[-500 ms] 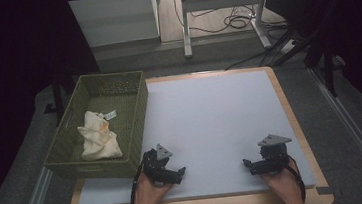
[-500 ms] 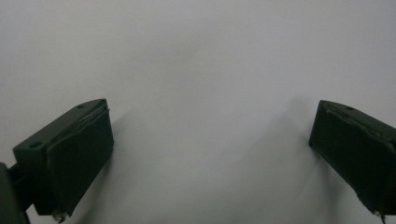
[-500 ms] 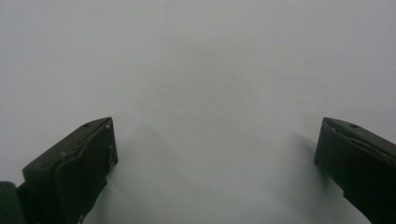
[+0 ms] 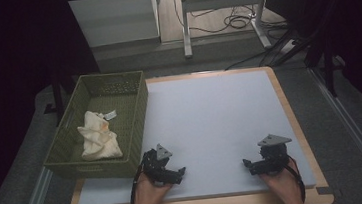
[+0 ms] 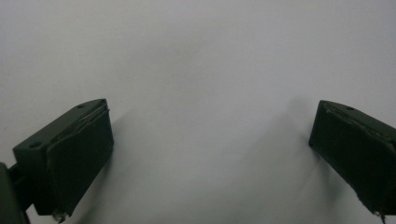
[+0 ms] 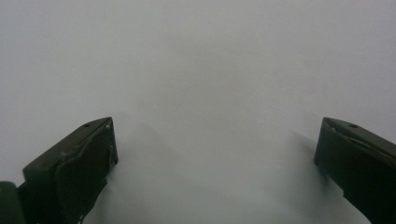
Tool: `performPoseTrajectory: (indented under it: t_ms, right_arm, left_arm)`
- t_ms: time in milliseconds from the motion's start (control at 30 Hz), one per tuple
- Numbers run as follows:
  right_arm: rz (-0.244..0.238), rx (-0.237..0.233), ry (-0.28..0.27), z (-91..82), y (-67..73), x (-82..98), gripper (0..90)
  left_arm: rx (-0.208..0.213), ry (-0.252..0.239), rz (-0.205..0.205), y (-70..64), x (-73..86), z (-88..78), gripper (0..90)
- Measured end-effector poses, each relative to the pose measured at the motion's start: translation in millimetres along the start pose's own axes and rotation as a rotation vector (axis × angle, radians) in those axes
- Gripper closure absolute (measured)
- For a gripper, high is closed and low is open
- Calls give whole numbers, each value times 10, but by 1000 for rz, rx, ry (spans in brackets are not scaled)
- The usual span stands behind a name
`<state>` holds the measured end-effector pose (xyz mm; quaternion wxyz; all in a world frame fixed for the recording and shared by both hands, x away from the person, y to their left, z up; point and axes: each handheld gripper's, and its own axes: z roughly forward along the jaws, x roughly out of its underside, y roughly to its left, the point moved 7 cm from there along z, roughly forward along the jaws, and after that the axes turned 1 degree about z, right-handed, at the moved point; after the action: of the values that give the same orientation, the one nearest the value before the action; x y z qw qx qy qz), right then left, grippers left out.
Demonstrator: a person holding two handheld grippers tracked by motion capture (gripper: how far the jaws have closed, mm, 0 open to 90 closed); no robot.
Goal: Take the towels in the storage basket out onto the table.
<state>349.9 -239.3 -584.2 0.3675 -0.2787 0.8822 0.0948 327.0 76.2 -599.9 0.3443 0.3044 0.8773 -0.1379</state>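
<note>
both sets of fingers stand wide with nothing between them, resting low on the pale counter (image 4: pixel 211 124) at its near edge. the left gripper (image 4: pixel 176 175) sits just beside the near corner of the green basket (image 4: pixel 134 106); the right gripper (image 4: pixel 249 165) is well apart, across the bare mat. the cream cloth (image 4: pixel 97 137) lies bunched inside the basket, up and to the left of the left fingers. judging by this, the step is to fetch the cloth: lift the left fingers clear over the basket wall, keep them wide, come down on the highest fold and pinch a thick bunch, not the small tag.
</note>
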Motion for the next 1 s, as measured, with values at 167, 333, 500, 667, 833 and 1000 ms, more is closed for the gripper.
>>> performPoseTrajectory:
  t_ms: [167,333,500,667,833,1000]
  right_arm:
    - [1,0,0,0,-1,0,0]
    - [1,0,1,-1,-1,0,0]
    - [1,0,1,-1,0,0,0]
    - [1,1,1,-1,0,0,0]
    - [1,1,0,-1,0,0,0]
    - [1,1,0,-1,0,0,0]
  left_arm:
    - [0,0,-1,0,-1,0,0]
    - [0,1,0,-1,-2,-1,0]
    - [3,-1,8,-6,-8,-9,7]
    - [21,0,18,-47,-45,-5,17]
    - [48,5,46,-129,-178,-9,18]
    - [80,-6,58,-182,-286,-21,20]
